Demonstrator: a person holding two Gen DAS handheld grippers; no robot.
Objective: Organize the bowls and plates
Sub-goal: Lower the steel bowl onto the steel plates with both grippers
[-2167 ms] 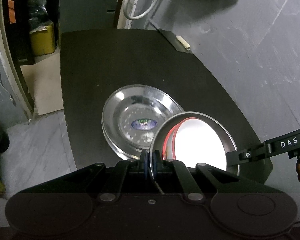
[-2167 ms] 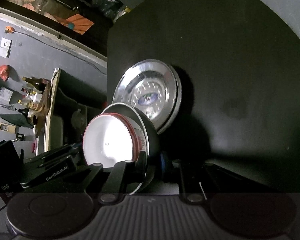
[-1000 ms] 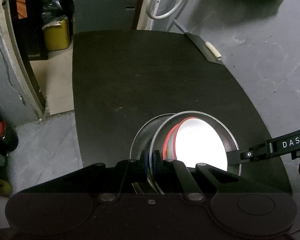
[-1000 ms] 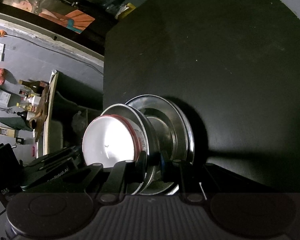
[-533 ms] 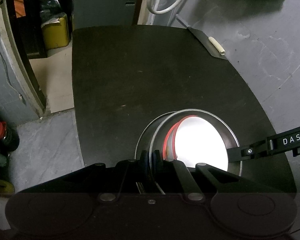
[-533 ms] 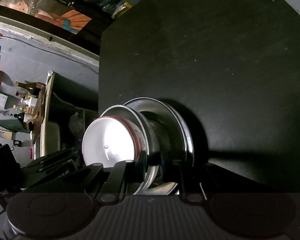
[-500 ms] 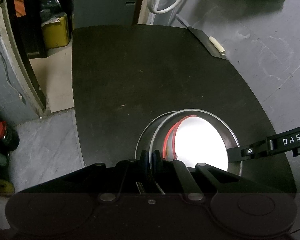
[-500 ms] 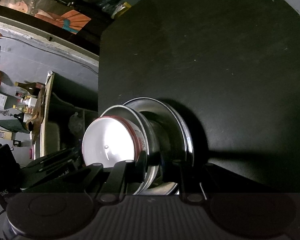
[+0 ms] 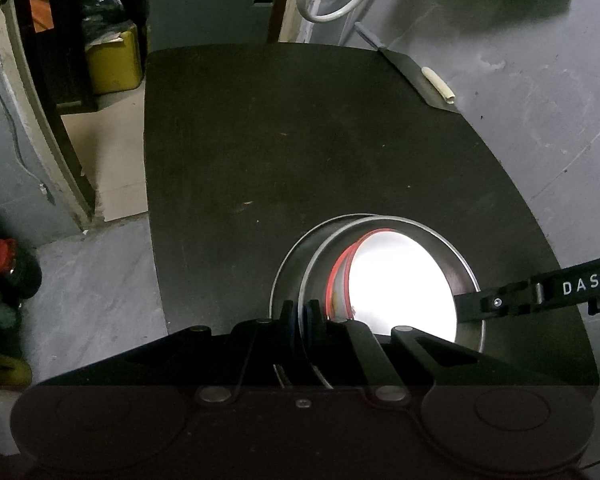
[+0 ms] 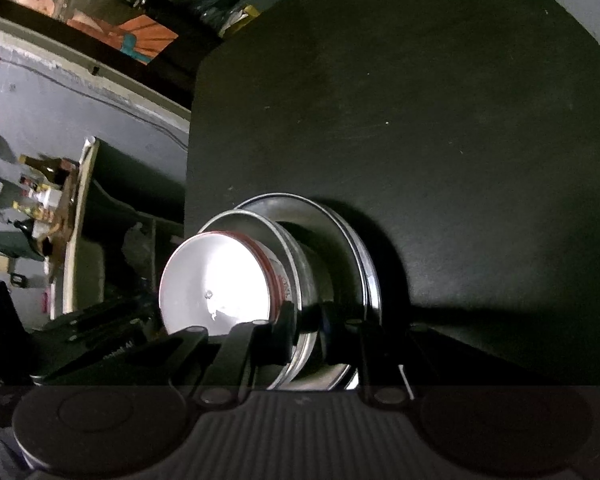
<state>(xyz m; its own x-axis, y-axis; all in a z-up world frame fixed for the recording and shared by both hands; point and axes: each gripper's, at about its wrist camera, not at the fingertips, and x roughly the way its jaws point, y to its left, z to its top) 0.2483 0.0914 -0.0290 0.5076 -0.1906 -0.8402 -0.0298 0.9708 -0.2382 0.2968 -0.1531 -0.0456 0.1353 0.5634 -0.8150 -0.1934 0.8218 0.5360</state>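
Observation:
A steel bowl (image 9: 380, 221) with a white, red-rimmed bowl (image 9: 400, 284) nested inside it hangs tilted between both grippers. My left gripper (image 9: 300, 312) is shut on its near rim. My right gripper (image 9: 466, 308) comes in from the right. In the right wrist view, the right gripper (image 10: 306, 320) is shut on the steel bowl's (image 10: 296, 276) rim, with the white bowl (image 10: 216, 280) to its left. A steel plate (image 10: 366, 268) lies on the black table (image 10: 420, 120) right beneath the stack. Only the steel plate's edge (image 9: 290, 264) shows. Whether bowl and plate touch I cannot tell.
The black table (image 9: 300, 128) stretches away beyond the stack; its left edge drops to grey floor. A yellow container (image 9: 114, 60) and a white cable loop (image 9: 332, 0) stand behind it. A flat pan holding a pale stick (image 9: 438, 84) lies at the far right corner. Bottles on a shelf (image 10: 44, 184) are off to the left.
The held bowls have travelled over the steel plate and come down close on it, so the plate's face and sticker are now covered. In the last half second almost nothing has shifted.

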